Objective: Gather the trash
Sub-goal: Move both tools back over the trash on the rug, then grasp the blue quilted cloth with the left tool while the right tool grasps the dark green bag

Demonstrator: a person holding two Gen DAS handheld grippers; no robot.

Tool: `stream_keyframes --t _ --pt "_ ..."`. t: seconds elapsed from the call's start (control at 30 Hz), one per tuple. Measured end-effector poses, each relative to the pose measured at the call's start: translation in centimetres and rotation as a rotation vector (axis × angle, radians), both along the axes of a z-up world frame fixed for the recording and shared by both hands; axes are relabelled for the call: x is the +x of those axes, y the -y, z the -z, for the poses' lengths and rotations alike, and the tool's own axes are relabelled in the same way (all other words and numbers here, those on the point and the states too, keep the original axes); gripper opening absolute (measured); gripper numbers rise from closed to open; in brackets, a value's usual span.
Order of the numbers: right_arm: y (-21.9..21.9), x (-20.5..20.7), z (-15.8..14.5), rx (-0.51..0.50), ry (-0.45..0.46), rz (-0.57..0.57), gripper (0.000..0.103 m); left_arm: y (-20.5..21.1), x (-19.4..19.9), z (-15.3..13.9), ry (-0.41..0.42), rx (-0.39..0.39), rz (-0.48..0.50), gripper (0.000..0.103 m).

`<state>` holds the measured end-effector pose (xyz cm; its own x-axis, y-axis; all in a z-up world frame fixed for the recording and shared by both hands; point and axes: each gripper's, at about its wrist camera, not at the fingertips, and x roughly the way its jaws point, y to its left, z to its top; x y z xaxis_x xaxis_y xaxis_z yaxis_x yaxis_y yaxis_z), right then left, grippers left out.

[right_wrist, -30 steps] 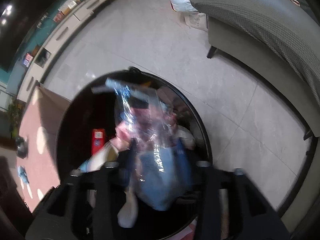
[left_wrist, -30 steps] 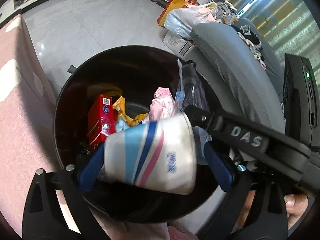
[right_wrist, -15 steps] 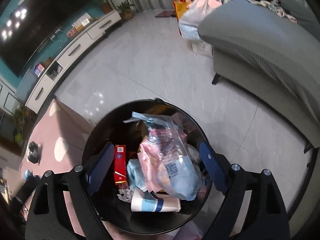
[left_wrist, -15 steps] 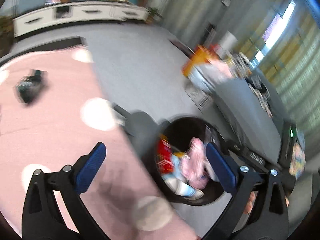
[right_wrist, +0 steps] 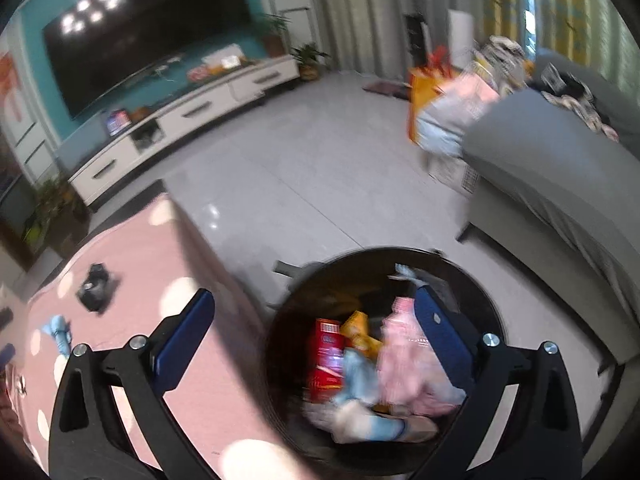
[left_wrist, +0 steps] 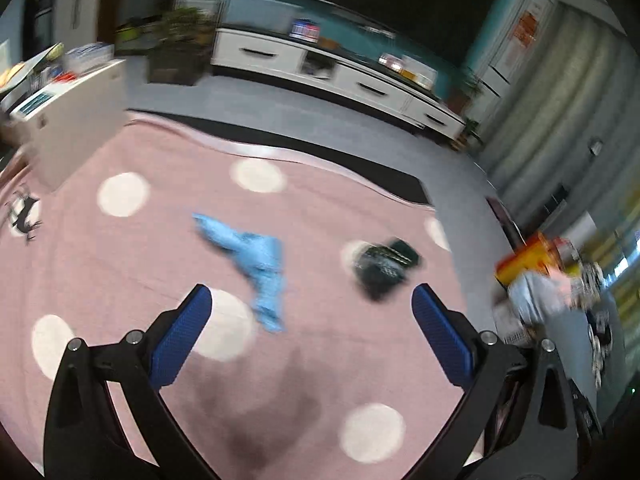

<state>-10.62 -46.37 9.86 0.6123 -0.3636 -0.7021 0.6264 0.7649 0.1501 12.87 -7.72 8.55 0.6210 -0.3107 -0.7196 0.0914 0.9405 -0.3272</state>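
A round black bin [right_wrist: 486, 300] stands on the grey floor, holding a red box [right_wrist: 326, 354], a pink wrapper [right_wrist: 406, 354], a yellow packet and a striped paper cup [right_wrist: 376, 426]. My right gripper [right_wrist: 310, 314] hangs above its left rim, its jaws still opening, nothing between them. My left gripper [left_wrist: 310, 312] is open and empty over the pink dotted rug [left_wrist: 160, 240]. On the rug ahead lie a light blue crumpled wrapper [left_wrist: 256, 264] and a dark crumpled item [left_wrist: 384, 266]. The right wrist view shows the same wrapper [right_wrist: 58, 330] and dark item [right_wrist: 96, 286].
A grey sofa [right_wrist: 560, 184] stands right of the bin, with an orange bag [right_wrist: 424, 96] and a filled plastic bag beside it. A white TV cabinet [right_wrist: 192, 112] lines the far wall. A white low table [left_wrist: 68, 116] sits at the rug's left edge.
Both grippers let go: the paper cup and the plastic wrapper now lie in the bin. The left gripper swung away from the bin to the rug; the right gripper rose and opened wide.
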Motion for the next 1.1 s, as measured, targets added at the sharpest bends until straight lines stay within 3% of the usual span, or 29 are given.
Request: stream_keyframes --t 0.33,0.53,0.63,0.77,0.87,0.93,0.97,1.1 --pt "-8.3 12.1 0.7 -0.002 -0.052 -0.268 0.099 -6.6 6.1 4.3 -0.087 -0.006 -0.108 0.100" --pt "-11.4 20.7 3.1 0.225 -0.086 -0.369 0.099 -4.6 7.9 6.8 -0.159 -0.062 -0.038 0.100" --pt "-12.7 24.7 5.0 0.297 -0.125 -0.367 0.099 -3.0 8.2 7.9 -0.172 -0.050 -0.014 0.098" --pt "-14.1 27.4 6.7 0.261 -0.162 -0.364 0.096 -1.5 8.7 9.5 -0.217 -0.092 0.012 0.080" --pt "-14.9 28.1 7.9 0.240 -0.196 -0.376 0.085 -0.6 8.6 9.7 -0.191 -0.053 0.002 0.074" --pt "-15.1 28.2 8.5 0.235 -0.206 -0.390 0.068 -0.3 8.5 9.7 -0.171 -0.032 -0.009 0.059" --pt "-15.1 27.8 8.7 0.226 -0.210 -0.401 0.064 -0.2 8.4 9.8 -0.165 -0.016 -0.014 0.044" --pt "-15.6 26.7 8.6 0.173 -0.195 -0.434 0.048 -0.1 7.6 9.8 -0.145 0.008 -0.023 0.032"
